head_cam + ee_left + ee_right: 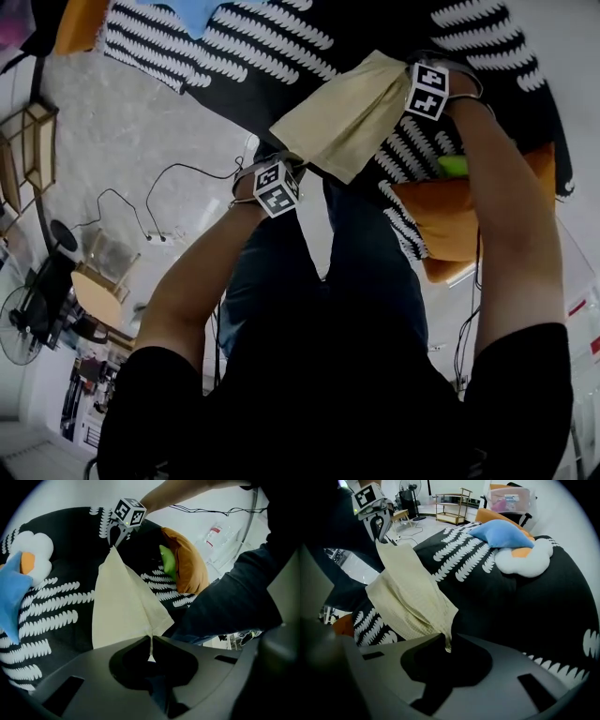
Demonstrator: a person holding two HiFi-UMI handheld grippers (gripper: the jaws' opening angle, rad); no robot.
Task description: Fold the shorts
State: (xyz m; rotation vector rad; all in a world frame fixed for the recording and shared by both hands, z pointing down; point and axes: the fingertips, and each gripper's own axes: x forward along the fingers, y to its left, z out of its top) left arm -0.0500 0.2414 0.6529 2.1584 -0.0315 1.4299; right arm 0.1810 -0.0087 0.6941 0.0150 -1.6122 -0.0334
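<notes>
Cream shorts (342, 117) hang stretched between my two grippers above a black bedspread with white leaf print (253, 47). In the head view my left gripper (284, 161) holds the lower corner and my right gripper (410, 67) the upper one. The left gripper view has a thin fold of the shorts (126, 602) pinched in my left gripper (151, 656), with the right gripper (114, 543) at the far tip. In the right gripper view my right gripper (447, 645) is shut on a bunched corner of the shorts (410, 597), and the left gripper (382, 538) grips the far end.
A blue pillow (501, 532) and a white flower cushion (527, 559) lie on the bedspread (543, 606). An orange cushion with a green part (187, 566) sits at the bed's edge. A fan (19, 328), small furniture and cables (178, 178) are on the floor beside the bed.
</notes>
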